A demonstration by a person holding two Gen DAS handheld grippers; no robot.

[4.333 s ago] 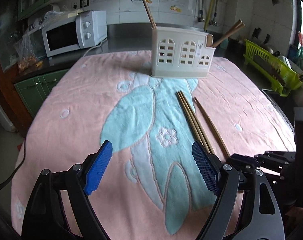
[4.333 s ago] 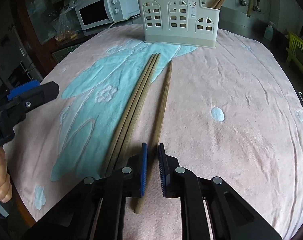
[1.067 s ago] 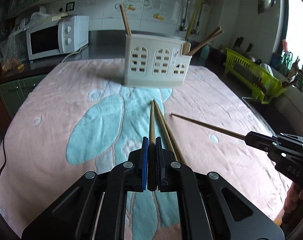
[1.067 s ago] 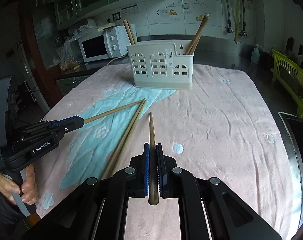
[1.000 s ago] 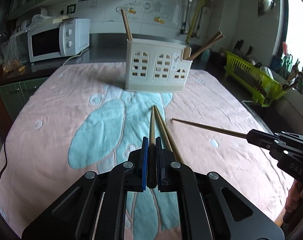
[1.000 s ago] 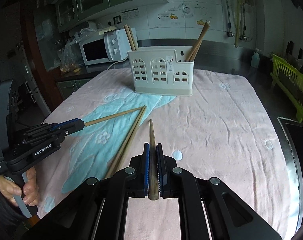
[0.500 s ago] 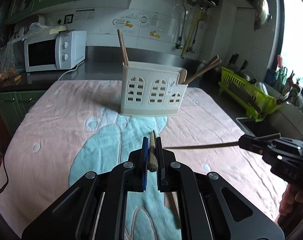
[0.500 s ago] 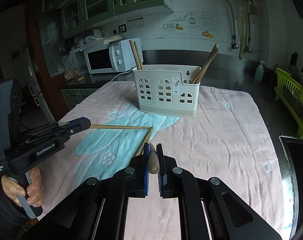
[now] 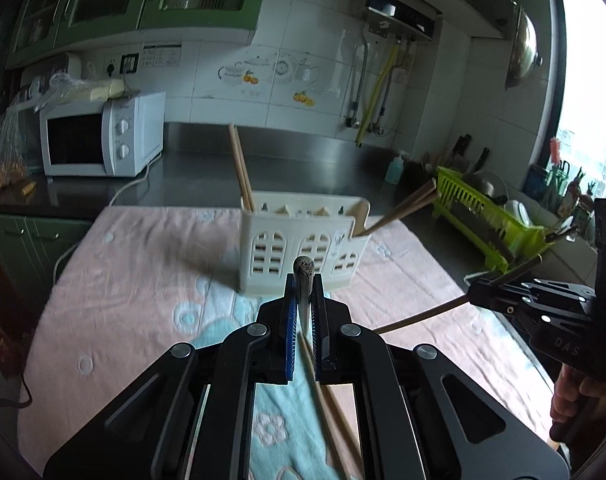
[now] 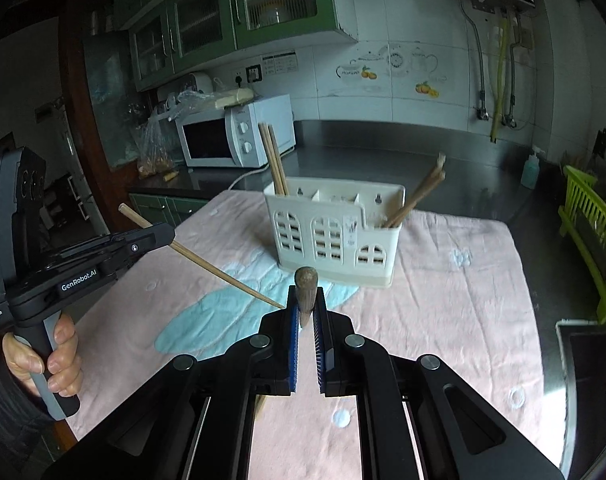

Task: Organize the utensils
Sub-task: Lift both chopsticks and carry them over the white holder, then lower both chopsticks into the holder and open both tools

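Because each chopstick has to drop tip-first into the white holder (image 9: 303,252) standing upright on the pink towel (image 9: 143,280), the left gripper (image 9: 303,320) and right gripper (image 10: 305,320) each hold their jaws clamped on one, raised off the towel near the holder

A white tiled wall (image 9: 295,40) with fruit stickers backs a steel counter (image 9: 303,168). Green glass-fronted cabinets (image 10: 239,4) hang above a white microwave (image 9: 99,136). Daylight enters a window (image 9: 591,80) at the right, beside a lime dish rack (image 9: 487,212).
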